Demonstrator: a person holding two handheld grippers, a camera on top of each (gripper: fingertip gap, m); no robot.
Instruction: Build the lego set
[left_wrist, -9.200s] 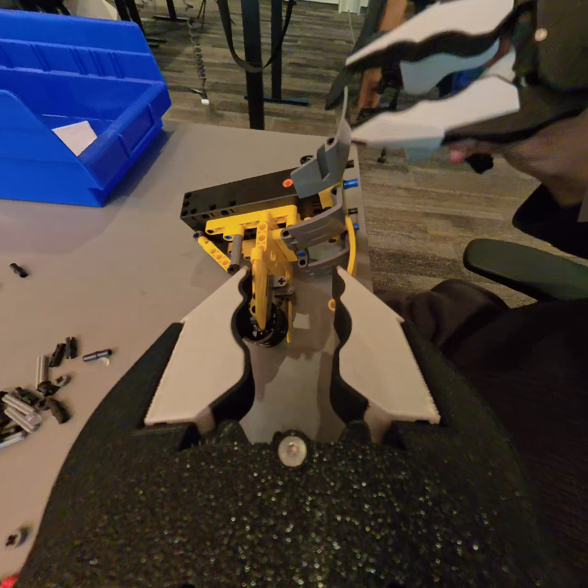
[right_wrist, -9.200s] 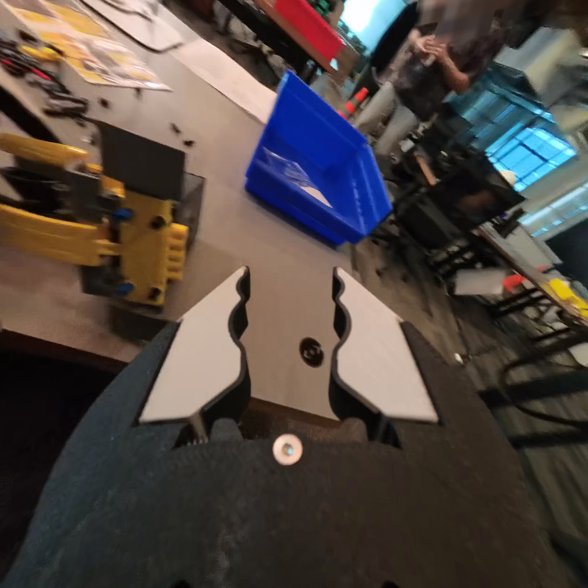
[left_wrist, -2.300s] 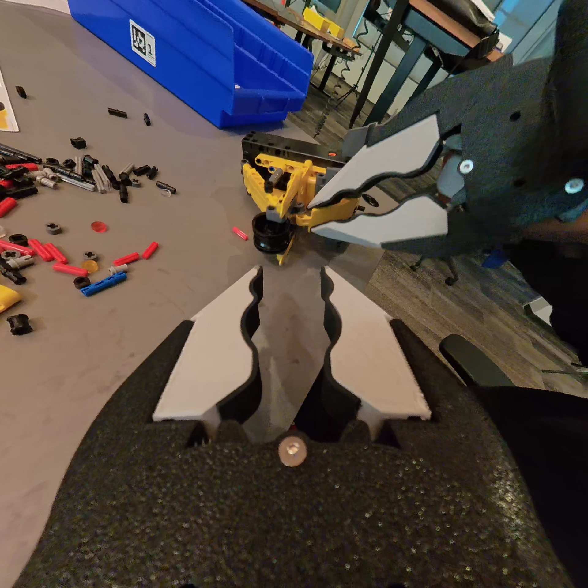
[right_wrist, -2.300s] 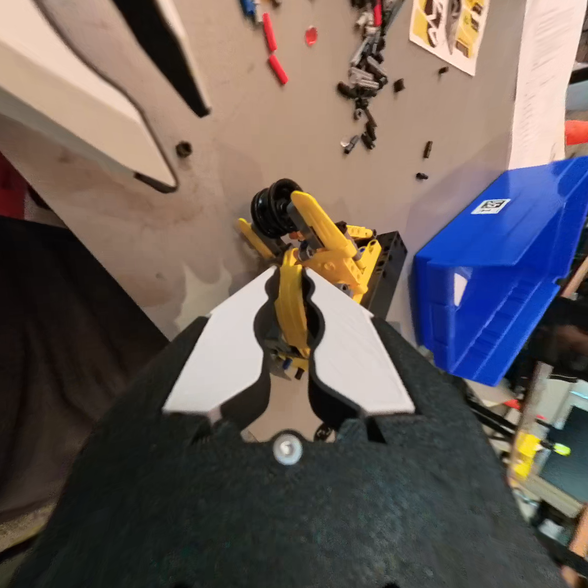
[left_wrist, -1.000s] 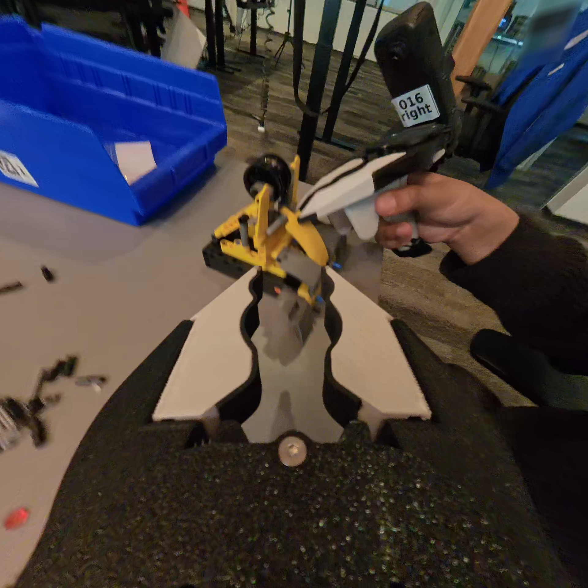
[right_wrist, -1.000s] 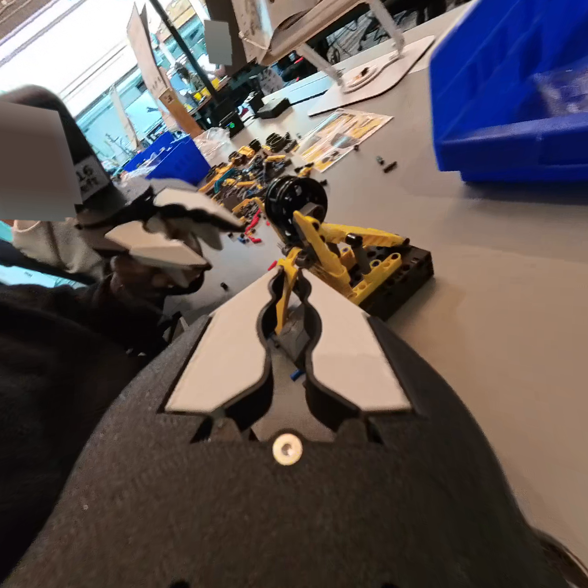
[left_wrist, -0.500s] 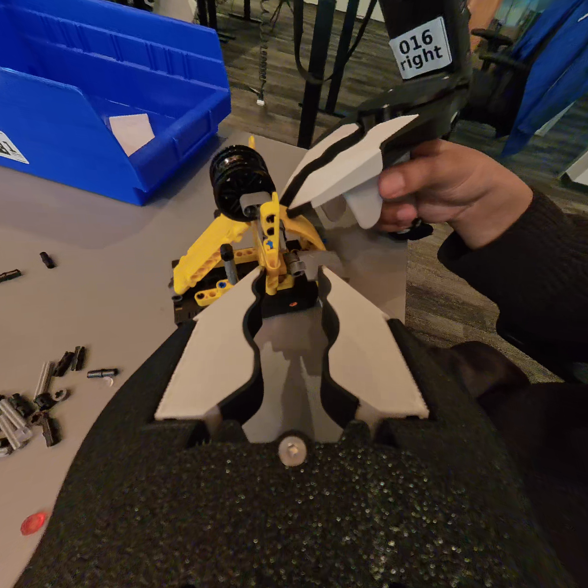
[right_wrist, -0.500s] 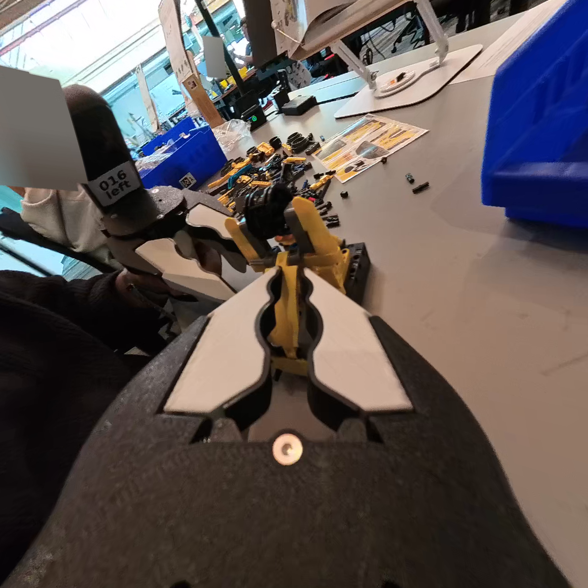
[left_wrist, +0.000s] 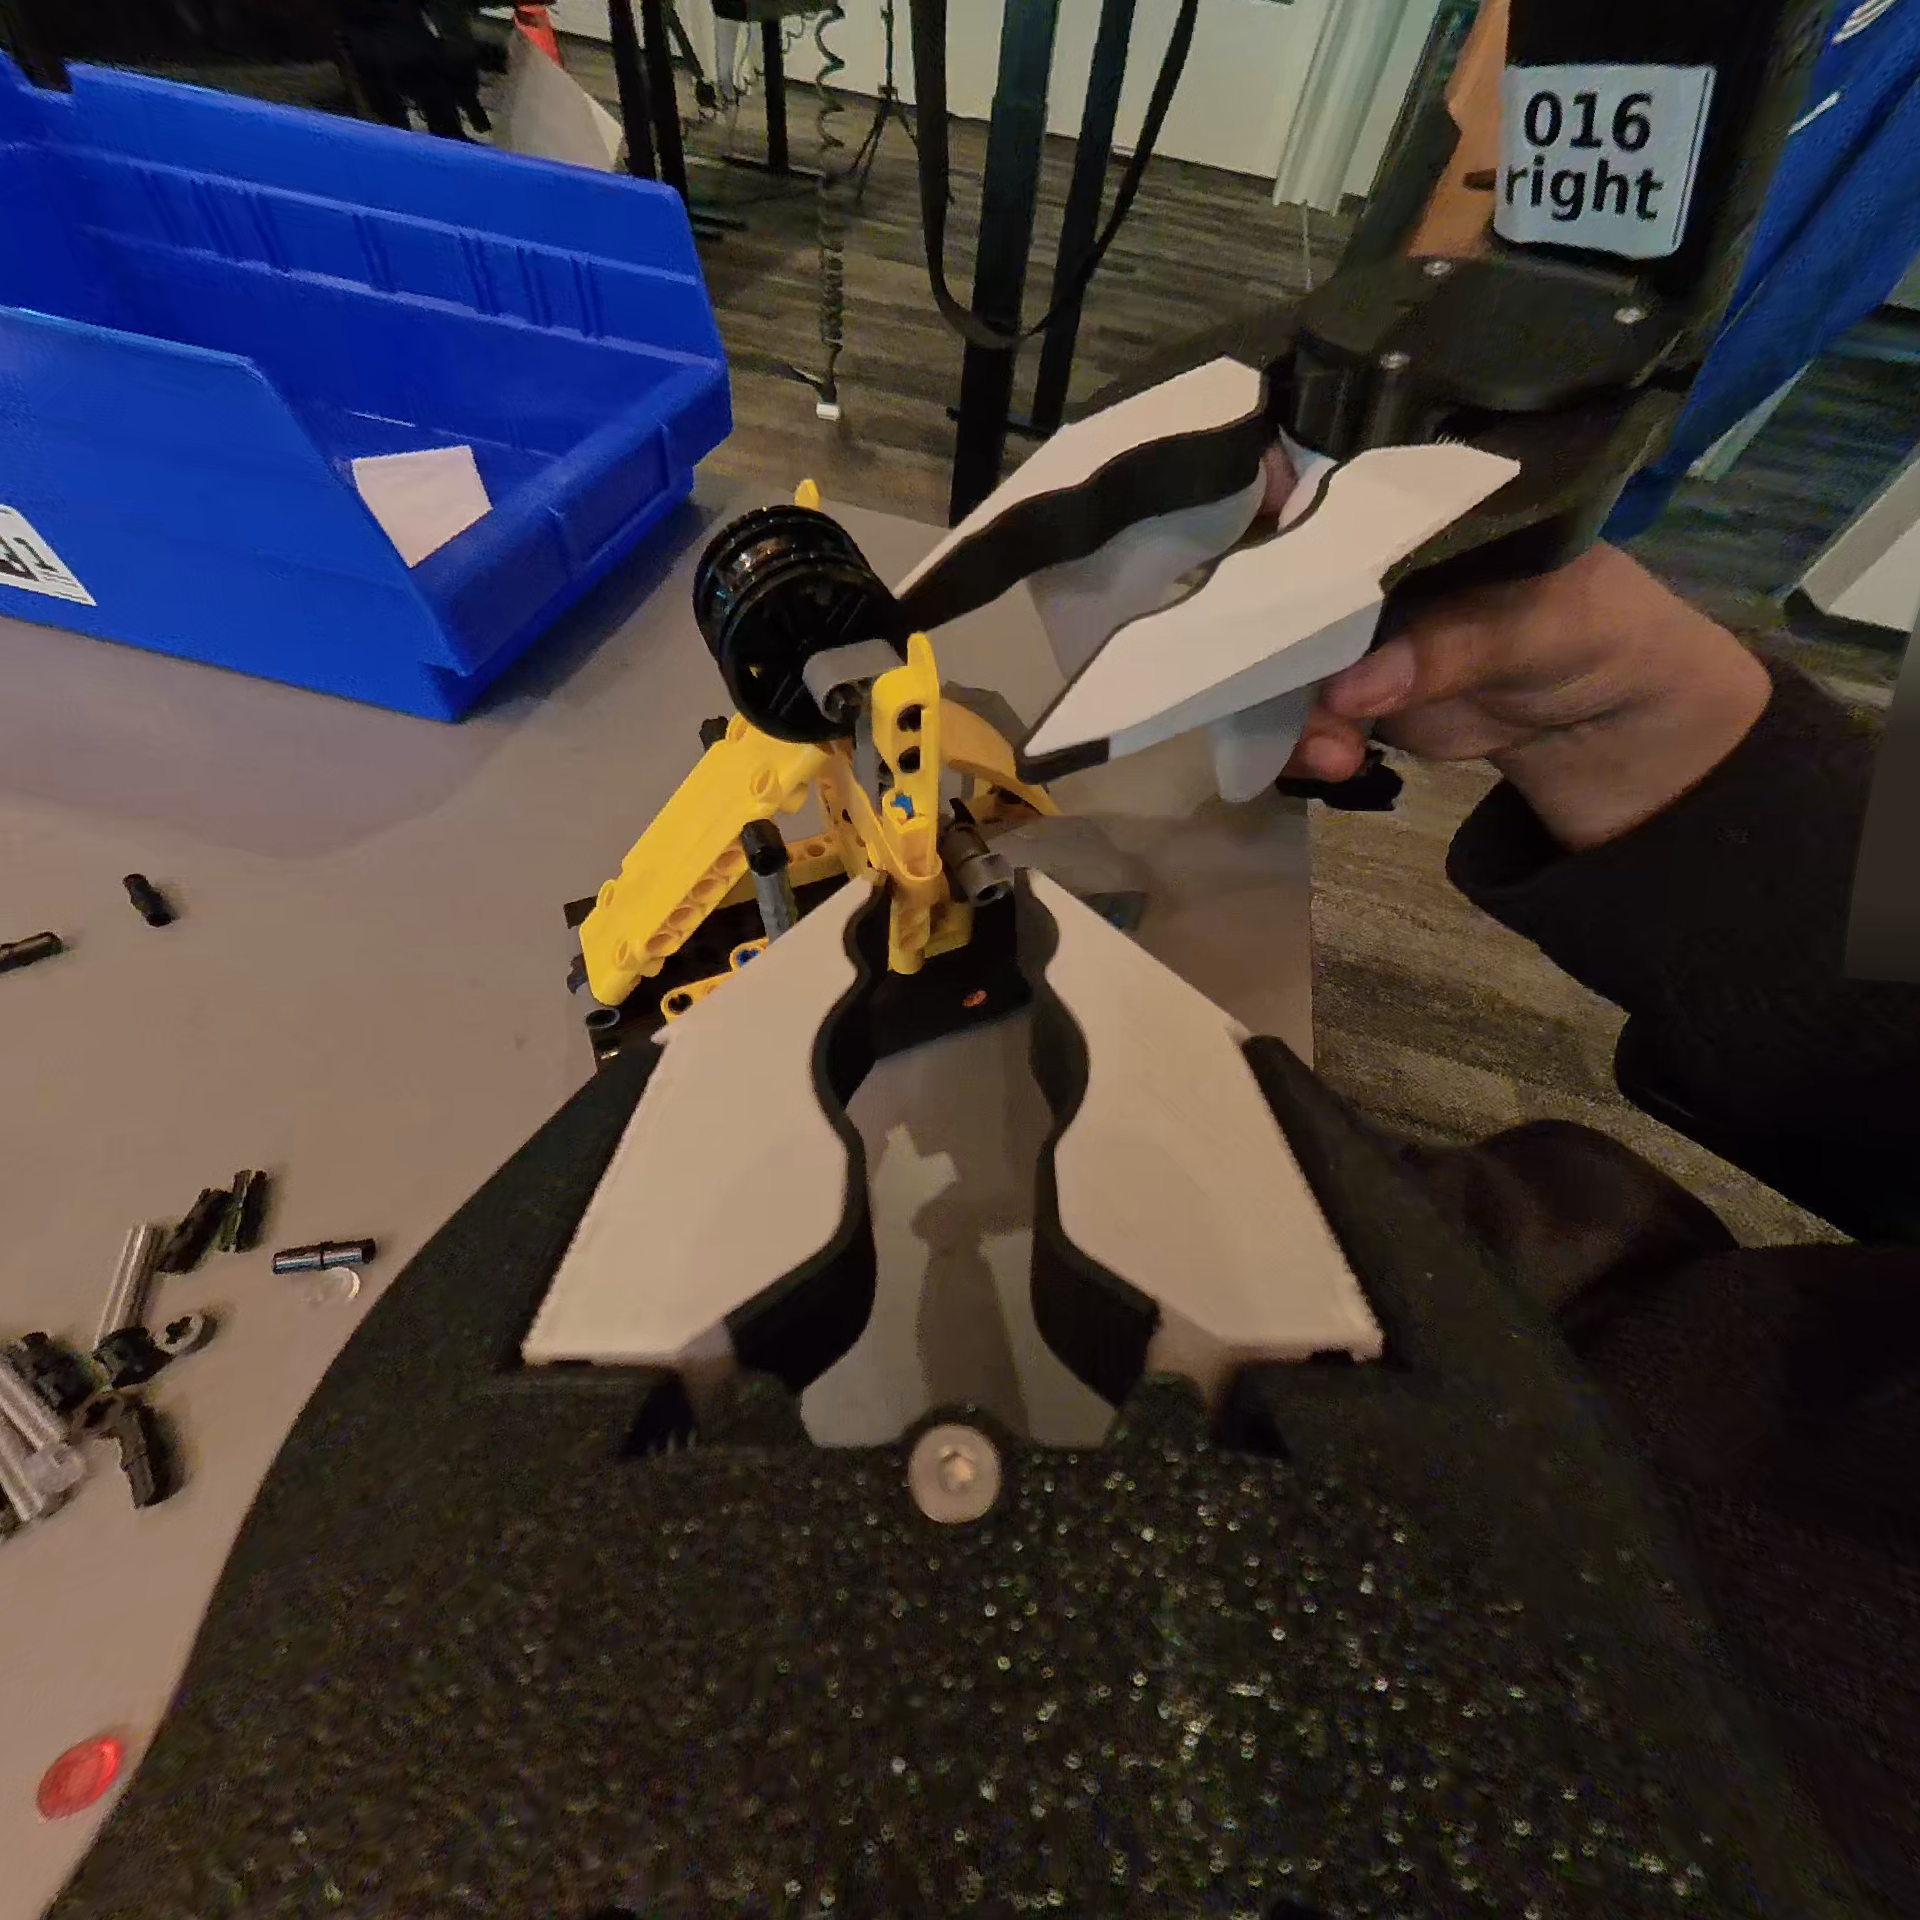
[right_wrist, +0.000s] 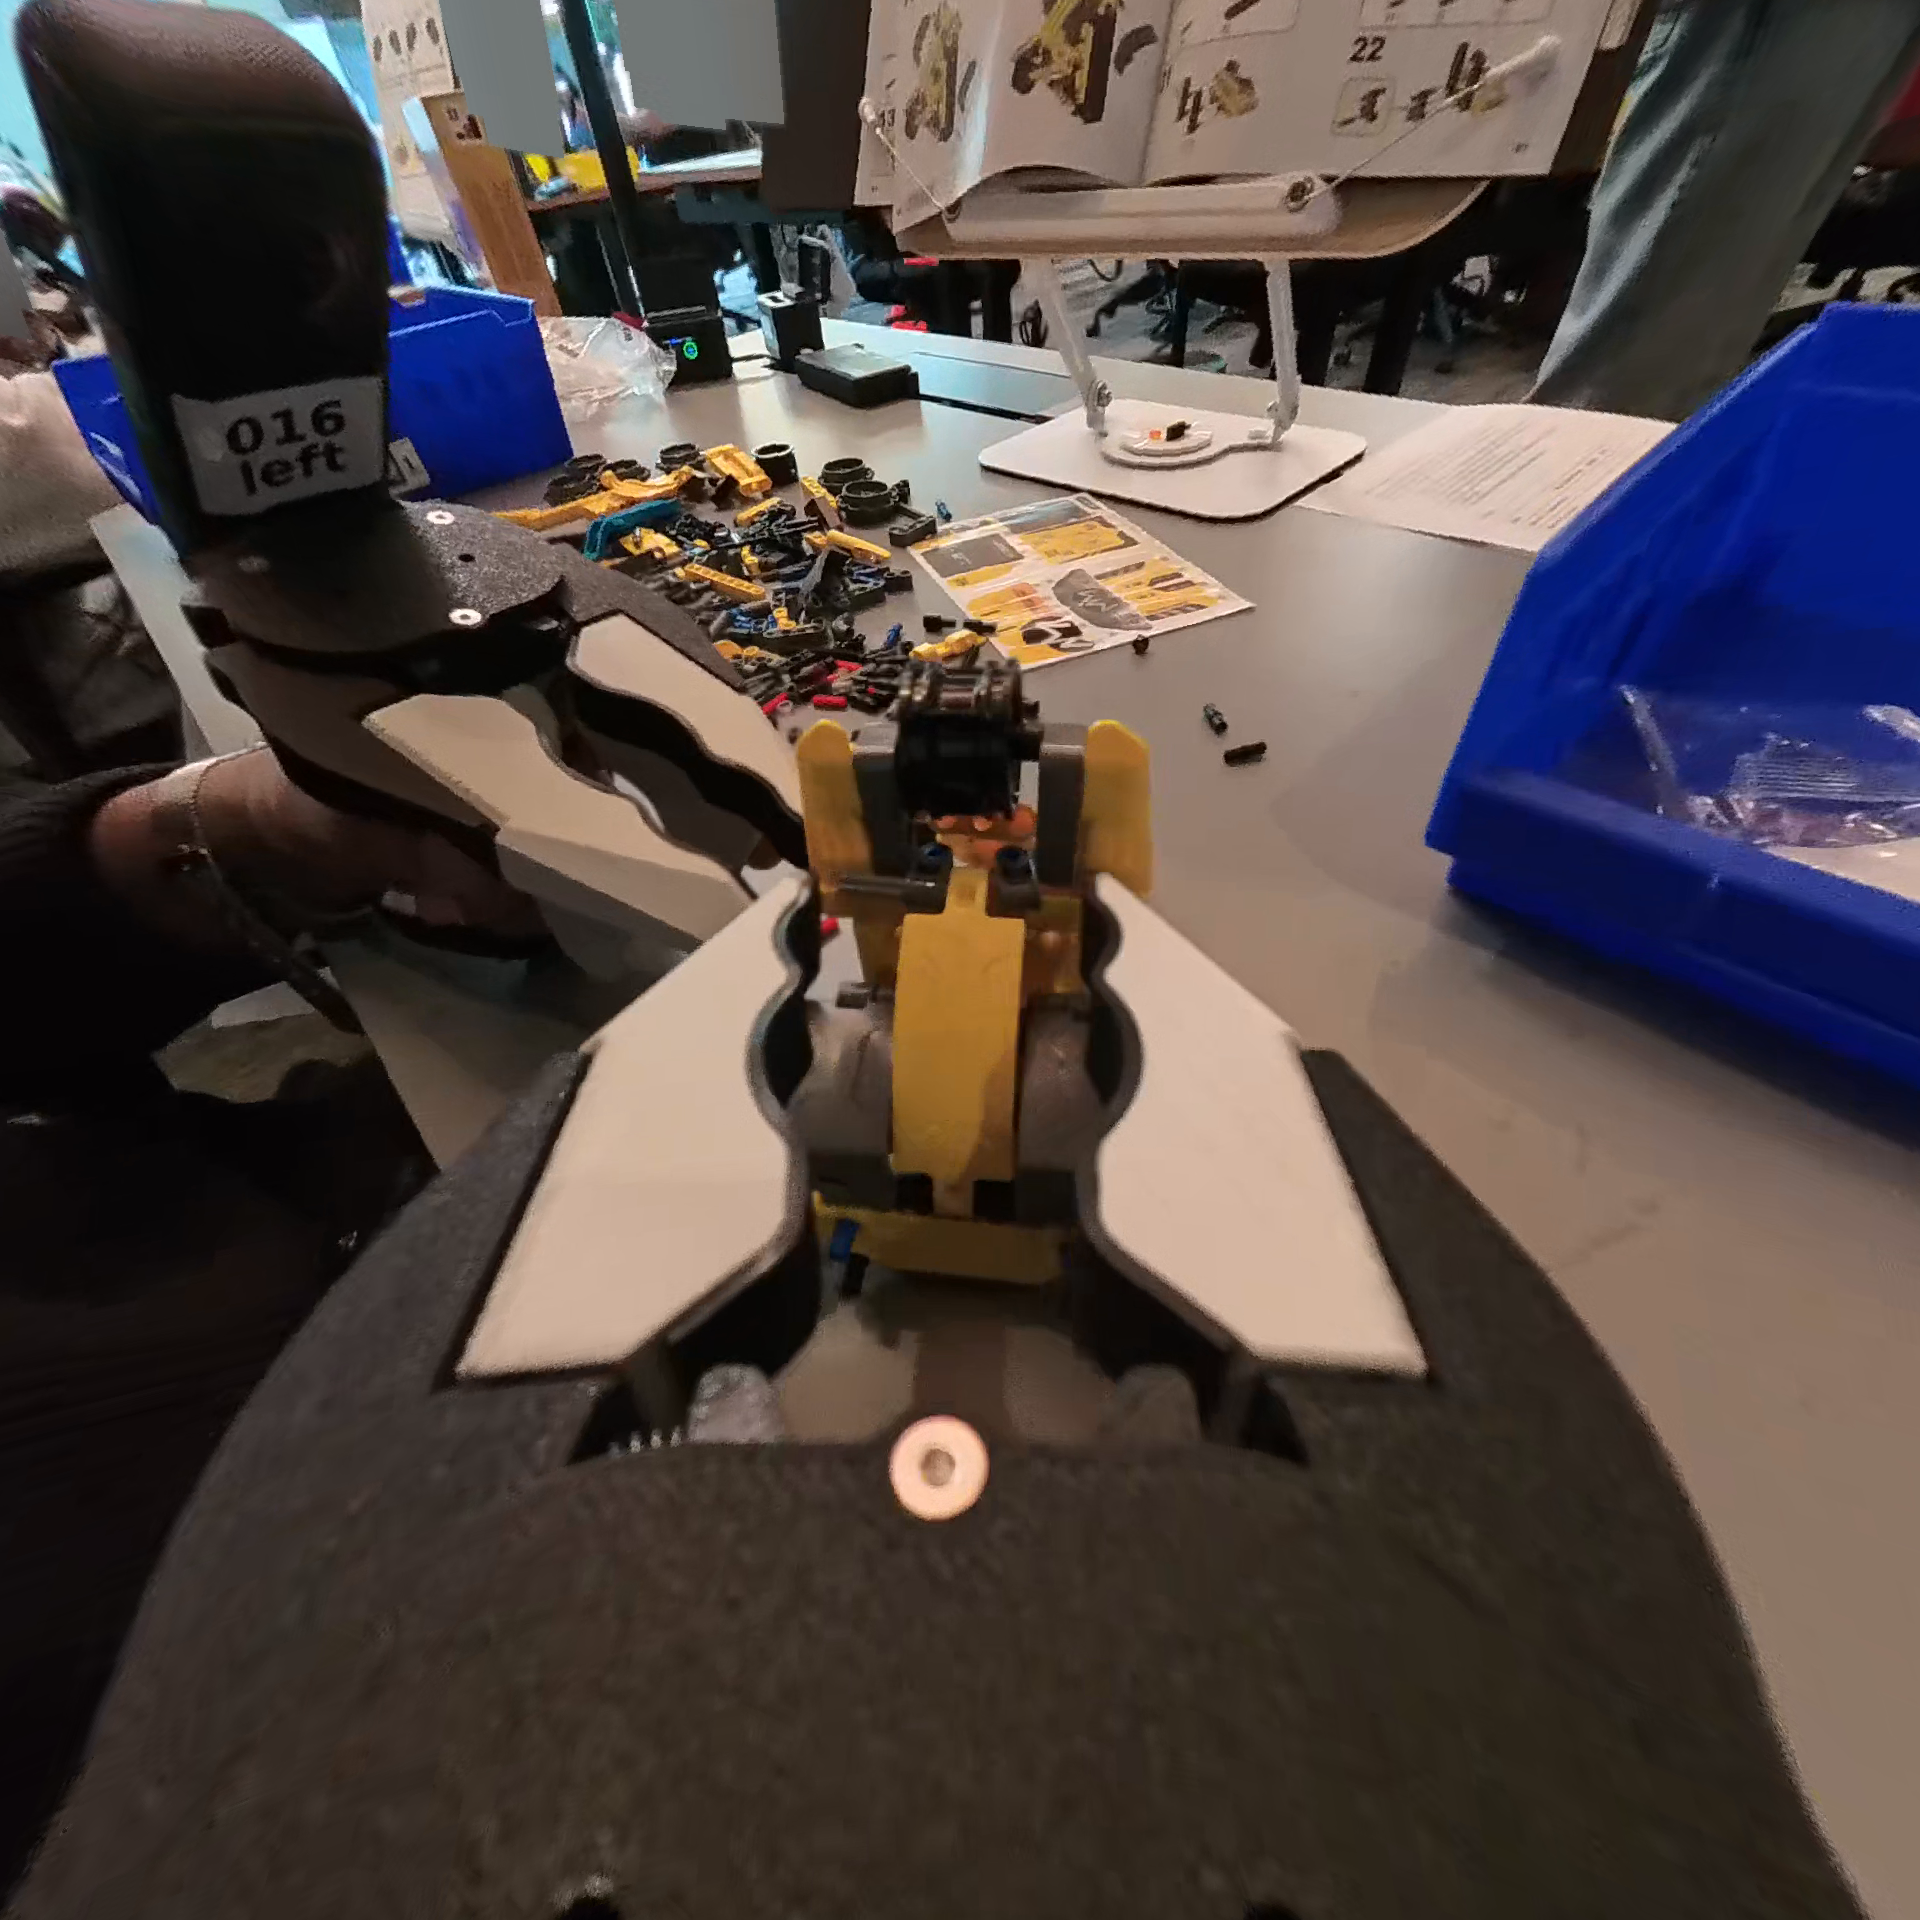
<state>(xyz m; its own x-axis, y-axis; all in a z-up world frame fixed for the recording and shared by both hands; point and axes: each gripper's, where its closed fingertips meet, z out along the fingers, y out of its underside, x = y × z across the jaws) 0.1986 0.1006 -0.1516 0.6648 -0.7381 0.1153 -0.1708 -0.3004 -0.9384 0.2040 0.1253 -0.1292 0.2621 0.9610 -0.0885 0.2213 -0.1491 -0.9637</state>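
Note:
A yellow and black brick model (left_wrist: 717, 842) stands tilted up on the grey table (left_wrist: 312, 1060), with a black wheel (left_wrist: 779, 613) at its top. My left gripper (left_wrist: 935, 899) is closed on the model's black base and yellow beam. It also shows in the right wrist view (right_wrist: 769, 852), its tips against the model's left side. My right gripper (right_wrist: 956, 894) is open, its fingers on either side of the model's yellow panel (right_wrist: 956, 1018) without clamping it. In the left wrist view the right gripper (left_wrist: 966, 686) is spread beside the wheel.
A blue bin (left_wrist: 312, 343) stands behind the model; it also shows in the right wrist view (right_wrist: 1714, 644). Loose parts (left_wrist: 104, 1351) lie to the left, and a heap of parts (right_wrist: 748, 561) and a leaflet (right_wrist: 1070, 582) lie farther back. The table edge (left_wrist: 1288, 935) is just right of the model. Less than 4 cm separates the two grippers' tips.
My right gripper was shut on the model's yellow curved piece half a second ago and has now opened wide. My left gripper has narrowed onto the model's base.

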